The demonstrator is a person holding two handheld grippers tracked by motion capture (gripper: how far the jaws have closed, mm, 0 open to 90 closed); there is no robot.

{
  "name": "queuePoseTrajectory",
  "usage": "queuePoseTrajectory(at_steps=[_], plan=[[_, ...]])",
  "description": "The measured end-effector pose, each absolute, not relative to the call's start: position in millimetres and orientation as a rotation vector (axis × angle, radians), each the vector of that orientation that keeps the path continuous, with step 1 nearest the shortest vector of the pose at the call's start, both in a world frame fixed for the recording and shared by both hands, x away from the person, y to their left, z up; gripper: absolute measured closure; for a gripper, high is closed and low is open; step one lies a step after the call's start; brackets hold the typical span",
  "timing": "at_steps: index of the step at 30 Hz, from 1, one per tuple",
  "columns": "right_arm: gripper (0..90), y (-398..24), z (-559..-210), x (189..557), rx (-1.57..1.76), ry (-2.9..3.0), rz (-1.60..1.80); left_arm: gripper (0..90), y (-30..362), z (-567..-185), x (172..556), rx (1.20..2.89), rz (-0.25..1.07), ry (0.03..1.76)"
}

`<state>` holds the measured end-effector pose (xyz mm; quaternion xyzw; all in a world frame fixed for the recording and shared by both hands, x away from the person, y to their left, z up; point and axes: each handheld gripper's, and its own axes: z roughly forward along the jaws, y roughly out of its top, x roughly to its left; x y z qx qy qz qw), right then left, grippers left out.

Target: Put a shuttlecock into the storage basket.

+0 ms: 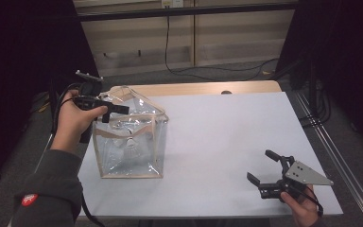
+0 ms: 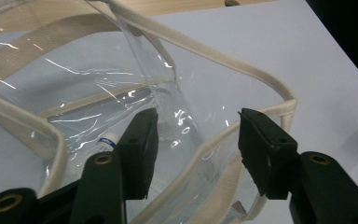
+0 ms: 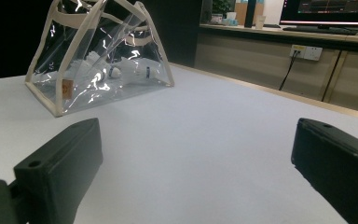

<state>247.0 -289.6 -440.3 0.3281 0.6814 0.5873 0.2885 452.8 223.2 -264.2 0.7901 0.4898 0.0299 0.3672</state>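
Clear bag (image 1: 130,142) stands upright, mouth upward; left gripper (image 1: 116,109) fingers apart above it, right gripper (image 1: 260,168) fingers spread.

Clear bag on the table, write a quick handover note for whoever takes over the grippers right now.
Left gripper: over the open top of the clear bag, jaws apart, pressing on nothing.
Right gripper: low over the near right of the table, jaws wide open, holding nothing, well away from the bag.
Bag: stands at the table's left side, cream-trimmed, with white items lying inside at the bottom.
Done: items appear to be already in the bag.
Left: probably closing or moving the bag; the top is open.
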Motion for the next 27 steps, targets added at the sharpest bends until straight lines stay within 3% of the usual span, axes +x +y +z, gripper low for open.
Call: queuePoseTrajectory(at_steps=[27], plan=[[1.8,-286.8,-438.5,247.8,0.869,1.824,1.566,24.6,198.9,-264.6,430.3,2.052,-0.042,1.036]])
